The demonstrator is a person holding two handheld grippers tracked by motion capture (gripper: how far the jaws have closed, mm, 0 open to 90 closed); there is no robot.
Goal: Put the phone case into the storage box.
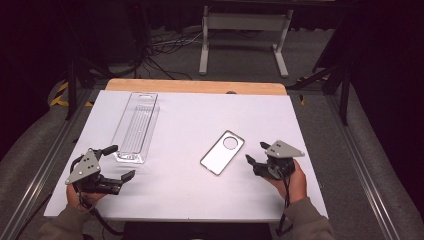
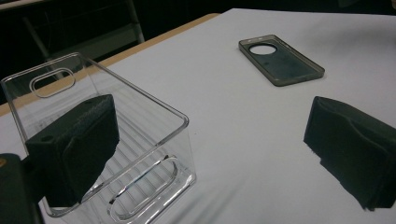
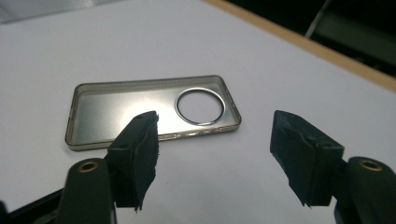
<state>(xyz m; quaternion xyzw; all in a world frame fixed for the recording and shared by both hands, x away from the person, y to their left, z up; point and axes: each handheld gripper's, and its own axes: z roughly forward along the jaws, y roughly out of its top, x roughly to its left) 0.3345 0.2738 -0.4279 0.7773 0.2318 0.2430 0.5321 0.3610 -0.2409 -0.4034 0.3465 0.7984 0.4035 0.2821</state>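
A clear, smoky phone case (image 1: 222, 152) with a round camera hole lies flat on the white table (image 1: 190, 115), right of centre. My right gripper (image 1: 256, 152) is open just right of it, touching nothing. In the right gripper view the phone case (image 3: 121, 105) lies just beyond the gripper (image 3: 215, 154). A long clear plastic box (image 1: 135, 127) lies at the left. My left gripper (image 1: 122, 161) is open at its near end and holds nothing. In the left gripper view the left pad (image 2: 74, 149) stands in front of the box (image 2: 154, 182), and the phone case (image 2: 280, 58) lies farther off.
A wooden strip (image 1: 195, 86) runs along the table's far edge. Beyond it on the dark floor stand a white metal frame (image 1: 245, 35) and loose cables (image 1: 165, 45). Metal rails (image 1: 360, 165) flank the table on both sides.
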